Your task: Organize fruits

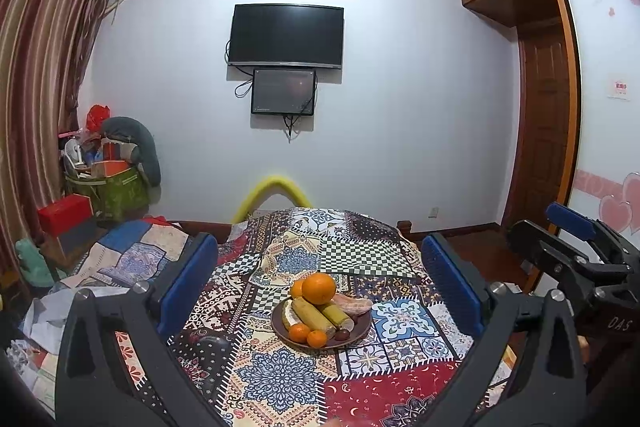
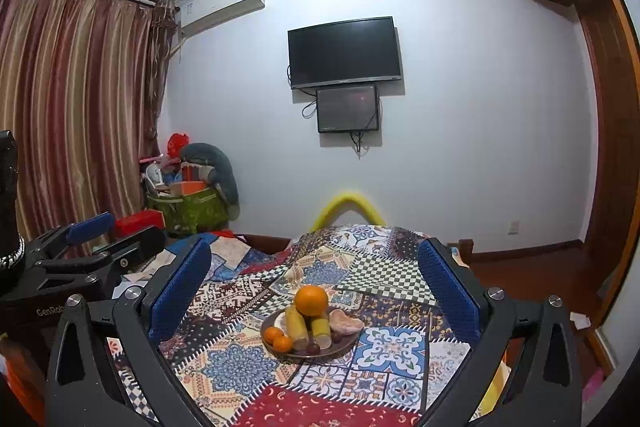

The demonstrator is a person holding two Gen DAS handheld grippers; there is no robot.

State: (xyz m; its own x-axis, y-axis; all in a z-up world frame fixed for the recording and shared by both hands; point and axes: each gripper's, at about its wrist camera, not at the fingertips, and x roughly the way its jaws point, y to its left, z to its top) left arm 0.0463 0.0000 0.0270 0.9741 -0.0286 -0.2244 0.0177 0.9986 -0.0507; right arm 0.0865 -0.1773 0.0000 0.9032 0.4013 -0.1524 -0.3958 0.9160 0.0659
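Note:
A brown plate [image 1: 362,335] [image 2: 347,345] of fruit sits on the patchwork-covered table [image 1: 280,379] [image 2: 224,367]. A large orange [image 1: 318,288] [image 2: 311,300] rests on top of two bananas [image 1: 314,315] [image 2: 298,325]. Small tangerines [image 1: 299,333] [image 2: 278,339] lie at the plate's near left, and a peeled pinkish fruit piece [image 1: 352,304] [image 2: 346,323] at its right. My left gripper [image 1: 320,275] is open, its blue pads wide apart and held above the table in front of the plate. My right gripper [image 2: 316,279] is open too, with nothing between its fingers.
The right gripper's body [image 1: 576,251] shows at the right of the left wrist view; the left gripper's body [image 2: 80,259] at the left of the right wrist view. A yellow chair back [image 1: 274,193] stands beyond the table. Bags and boxes [image 1: 108,179] fill the far left corner.

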